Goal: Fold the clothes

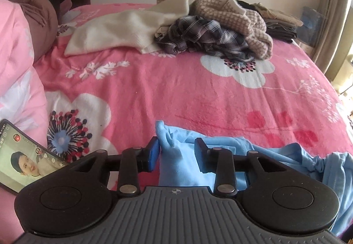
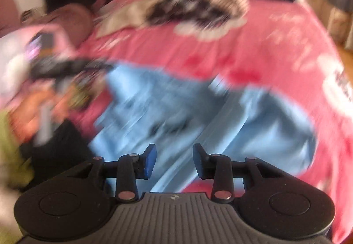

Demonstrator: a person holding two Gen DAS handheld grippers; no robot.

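Note:
A light blue garment (image 1: pixel 286 155) lies crumpled on the pink flowered blanket (image 1: pixel 176 89) near the bed's front edge. One raised fold of it stands between the fingers of my left gripper (image 1: pixel 176 151). Those jaws stand apart, and the pads do not press the cloth. The right wrist view is smeared by motion. There the same blue garment (image 2: pixel 165 100) spreads across the blanket, and my right gripper (image 2: pixel 174 155) hangs over it, open with nothing gripped.
A heap of unfolded clothes (image 1: pixel 209 30) lies at the far side: a cream knit, a plaid shirt and a checked sweater. Folded dark items (image 1: pixel 280 25) are stacked to its right. A lit phone (image 1: pixel 22 160) leans on pink pillows (image 1: pixel 15 56) at the left.

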